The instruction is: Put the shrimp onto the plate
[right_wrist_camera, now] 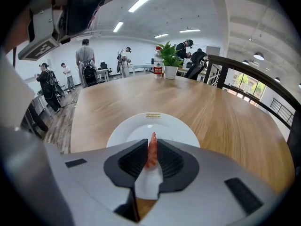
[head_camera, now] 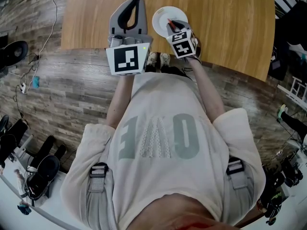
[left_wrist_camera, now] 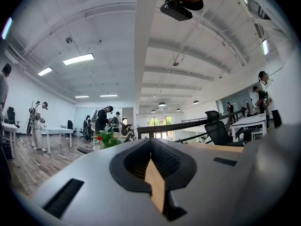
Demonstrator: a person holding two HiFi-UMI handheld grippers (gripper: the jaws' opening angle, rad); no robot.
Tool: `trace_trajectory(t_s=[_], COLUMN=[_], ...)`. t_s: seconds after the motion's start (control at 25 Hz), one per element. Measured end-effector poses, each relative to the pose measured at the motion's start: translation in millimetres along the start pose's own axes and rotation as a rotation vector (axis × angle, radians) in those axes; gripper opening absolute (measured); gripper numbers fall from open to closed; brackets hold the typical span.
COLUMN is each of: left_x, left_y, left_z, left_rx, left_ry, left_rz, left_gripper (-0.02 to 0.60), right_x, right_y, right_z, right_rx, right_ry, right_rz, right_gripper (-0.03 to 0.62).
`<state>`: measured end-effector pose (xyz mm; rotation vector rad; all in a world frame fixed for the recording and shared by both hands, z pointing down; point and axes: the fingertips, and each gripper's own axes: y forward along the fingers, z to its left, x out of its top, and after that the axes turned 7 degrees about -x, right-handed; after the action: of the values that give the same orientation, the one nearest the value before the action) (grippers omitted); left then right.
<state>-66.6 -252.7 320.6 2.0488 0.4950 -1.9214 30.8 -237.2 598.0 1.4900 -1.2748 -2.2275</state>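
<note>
Round wooden bench (head_camera: 216, 28) on a plank floor (head_camera: 72, 95), open office all round, people (right_wrist_camera: 85, 62) standing by far desks. Near the bench's front edge, a white plate (head_camera: 162, 14), bare but for a small gold mark (right_wrist_camera: 153, 115) at its 12 o'clock rim in the right gripper view.

At 5 o'clock of the plate in the head view, the right gripper (head_camera: 175, 24), tilted down and reaching over the rim. Gripping a shrimp (right_wrist_camera: 151, 149): jaws slightly apart, pressed on both flanks, orange body upright between them, thin end toward 12 o'clock, over the near half of the plate. Contact between shrimp and plate: cannot tell.

At 9 o'clock of the plate, just beside it, the left gripper (head_camera: 137, 1), pointing level over the bench's near edge. Jaws closed, tips together, nothing pinched, only a sliver of bench wood showing between the ribbed pads (left_wrist_camera: 165, 161).

Far across the bench at 12 o'clock, a potted plant (right_wrist_camera: 169, 55), with a red-labelled bottle (right_wrist_camera: 158, 62) just at its 9 o'clock.
</note>
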Motion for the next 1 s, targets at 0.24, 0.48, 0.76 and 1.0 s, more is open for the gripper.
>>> trace_trajectory(t_s=[0.24,0.48,0.76,1.0], left_x=[0.1,-0.5,-3.1,-0.8], left_y=[2.4,-0.5,-0.4,-2.2], left_z=[-1.2,-2.0,1.7,0.9], left_rx=[-0.007,-0.003,-0.001,-0.012], left_ry=[-0.002,-0.004,-0.001,-0.001], left_rz=[0.000,-0.001,-0.001,0.003], left_gripper=[0.009,0.009,0.009,0.009], right_x=[0.8,-0.8,-0.9,0.5], right_y=[1.5,1.4,3.1,1.8], right_z=[-1.3,-1.2,0.3,2.6], right_rx=[0.015,0.020,0.043,0.048], right_ry=[0.009,0.040,0.054,0.091], right_rz=[0.015,0.008,0.017,0.023], right_gripper=[0.067,0.067,0.067,0.078])
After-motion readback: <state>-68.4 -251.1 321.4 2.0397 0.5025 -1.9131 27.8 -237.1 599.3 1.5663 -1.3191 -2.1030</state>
